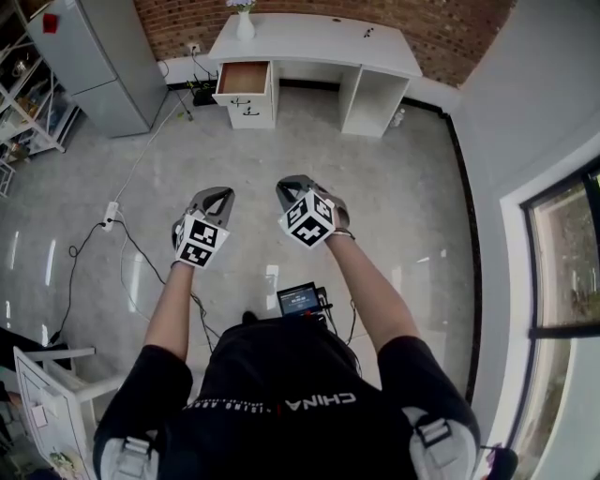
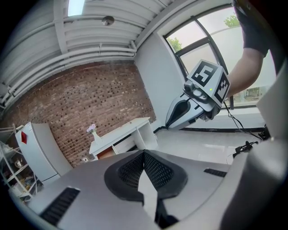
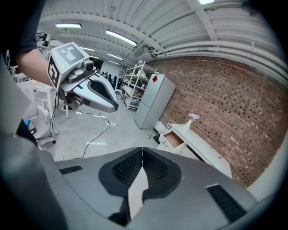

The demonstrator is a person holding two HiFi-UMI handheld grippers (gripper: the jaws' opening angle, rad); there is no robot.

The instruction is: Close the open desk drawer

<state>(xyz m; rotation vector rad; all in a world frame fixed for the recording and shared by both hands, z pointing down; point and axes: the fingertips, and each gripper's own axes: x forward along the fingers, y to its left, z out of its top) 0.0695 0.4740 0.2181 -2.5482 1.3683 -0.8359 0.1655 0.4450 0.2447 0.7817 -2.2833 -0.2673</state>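
A white desk (image 1: 309, 52) stands far ahead against the brick wall. Its top left drawer (image 1: 244, 78) is pulled out and shows a brown inside. My left gripper (image 1: 220, 194) and right gripper (image 1: 287, 185) hang side by side at waist height over the floor, a long way from the desk. Both are shut with nothing between the jaws. In the left gripper view the shut pads (image 2: 155, 170) point toward the desk (image 2: 123, 134), with the right gripper (image 2: 173, 119) to the right. The right gripper view shows the open drawer (image 3: 173, 139) beyond its shut pads (image 3: 155, 168).
A grey fridge (image 1: 94, 56) stands left of the desk and a white vase (image 1: 245, 21) sits on the desktop. Cables and a power strip (image 1: 110, 216) lie on the floor at left. A white chair (image 1: 52, 380) is at lower left, a window (image 1: 562, 253) at right.
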